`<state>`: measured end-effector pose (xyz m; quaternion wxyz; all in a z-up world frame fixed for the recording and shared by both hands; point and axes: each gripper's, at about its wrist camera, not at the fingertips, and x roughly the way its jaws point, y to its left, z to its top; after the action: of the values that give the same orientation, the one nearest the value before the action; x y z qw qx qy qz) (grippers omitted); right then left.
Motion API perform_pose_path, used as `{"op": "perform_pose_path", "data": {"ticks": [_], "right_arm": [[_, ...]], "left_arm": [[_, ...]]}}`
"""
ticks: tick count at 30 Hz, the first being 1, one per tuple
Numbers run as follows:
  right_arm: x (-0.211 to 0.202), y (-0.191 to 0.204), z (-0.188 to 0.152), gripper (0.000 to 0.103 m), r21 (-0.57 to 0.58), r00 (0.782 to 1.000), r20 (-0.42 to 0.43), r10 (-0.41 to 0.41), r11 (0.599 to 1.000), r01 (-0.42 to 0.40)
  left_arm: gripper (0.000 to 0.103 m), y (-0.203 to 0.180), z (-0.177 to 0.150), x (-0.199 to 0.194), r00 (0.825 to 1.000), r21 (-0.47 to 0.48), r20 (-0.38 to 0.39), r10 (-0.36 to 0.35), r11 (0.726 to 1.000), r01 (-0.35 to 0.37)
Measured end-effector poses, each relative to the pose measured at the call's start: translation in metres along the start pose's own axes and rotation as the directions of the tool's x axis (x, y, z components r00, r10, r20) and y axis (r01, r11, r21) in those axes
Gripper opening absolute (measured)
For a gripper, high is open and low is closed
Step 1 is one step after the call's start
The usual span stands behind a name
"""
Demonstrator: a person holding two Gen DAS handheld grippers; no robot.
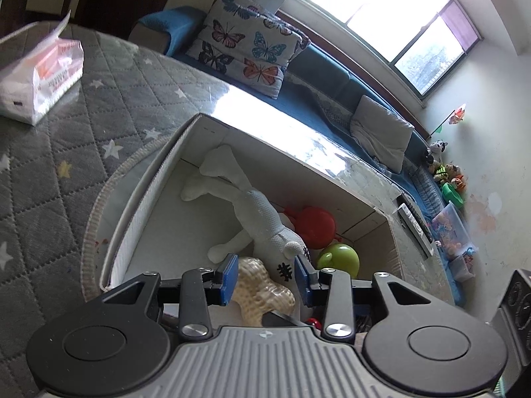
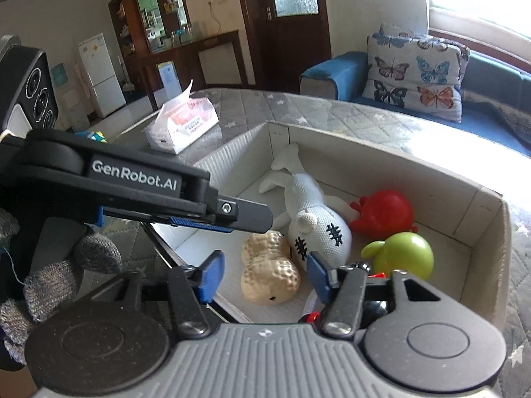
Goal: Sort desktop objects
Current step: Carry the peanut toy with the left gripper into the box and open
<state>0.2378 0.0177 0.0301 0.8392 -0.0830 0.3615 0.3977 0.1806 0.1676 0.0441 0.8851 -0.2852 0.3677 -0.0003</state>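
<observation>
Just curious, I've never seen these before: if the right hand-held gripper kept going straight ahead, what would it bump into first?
Probably the peanut-shaped toy in the box, lying between and just beyond the right hand-held gripper; depth is uncertain.

Bright window [image 1: 391,23] above a blue sofa [image 1: 332,99] with a butterfly cushion [image 1: 245,43]; pale walls [image 1: 491,126], dark wooden door [image 2: 282,23], white fridge [image 2: 99,73], wooden cabinet [image 2: 166,26].

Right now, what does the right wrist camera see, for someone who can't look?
An open white box holds a white knitted doll, a peanut toy, a red toy and a green toy. The open right gripper hovers above.
</observation>
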Motion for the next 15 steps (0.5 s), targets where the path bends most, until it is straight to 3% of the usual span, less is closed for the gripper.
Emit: {"op": "perform_pose_path", "data": {"ticks": [7, 15], "right_arm": [[-0.026, 0.011, -0.010, 0.079, 0.004, 0.997, 0.072, -0.029, 1.000, 0.029], [-0.051, 0.026, -0.025, 0.090, -0.018, 0.990, 0.129, -0.065, 0.998, 0.068]], "left_arm": [[0.039, -0.008, -0.012, -0.019, 0.999, 0.054, 0.047, 0.011, 0.998, -0.013], [0.039, -0.022, -0.030, -0.041, 0.996, 0.120, 0.094, 0.014, 0.992, -0.025]]}}
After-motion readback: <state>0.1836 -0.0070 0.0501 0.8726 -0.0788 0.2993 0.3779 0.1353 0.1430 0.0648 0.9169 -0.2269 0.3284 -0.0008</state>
